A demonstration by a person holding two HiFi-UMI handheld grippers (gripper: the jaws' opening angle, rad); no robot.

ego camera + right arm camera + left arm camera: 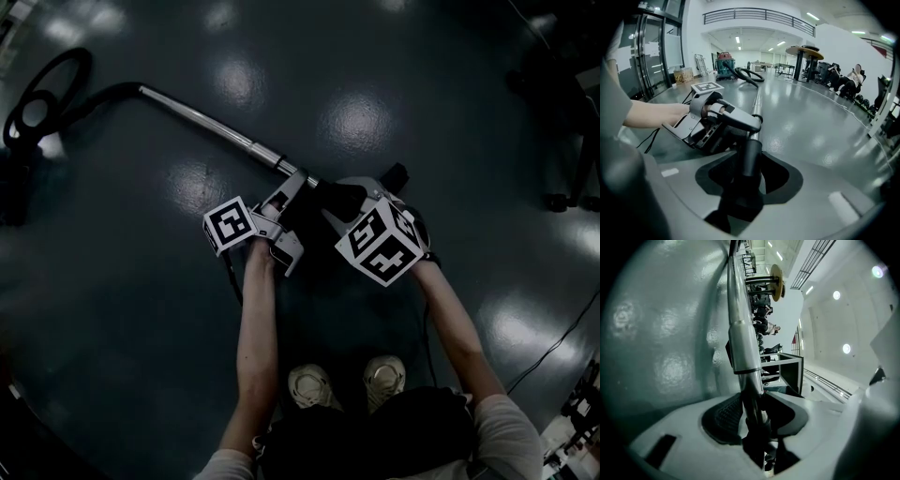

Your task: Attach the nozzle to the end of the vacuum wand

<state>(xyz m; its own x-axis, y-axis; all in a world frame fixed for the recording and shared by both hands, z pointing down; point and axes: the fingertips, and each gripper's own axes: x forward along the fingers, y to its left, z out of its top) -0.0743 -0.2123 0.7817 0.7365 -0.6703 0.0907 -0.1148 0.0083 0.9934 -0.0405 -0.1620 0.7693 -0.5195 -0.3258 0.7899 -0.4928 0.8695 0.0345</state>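
the person stands on a dark glossy floor (422, 94), shoes (314, 384) together, with both arms stretched forward. the vacuum wand (202, 117) – a chrome tube – runs slantwise from a black hose (94, 98) at the upper left down toward the hands. the left hand-held gripper (752, 416) is closed on the wand near its lower end, the tube passing between its two pads. the right hand-held gripper (750, 172) is clamped on the nozzle (751, 155), a black tube standing between its jaws. the nozzle's far end meets the chrome end of the wand in line with it, just beside the left gripper's jaws – whether it is fully seated cannot be told. the two grippers sit close together, their marker cubes facing up.
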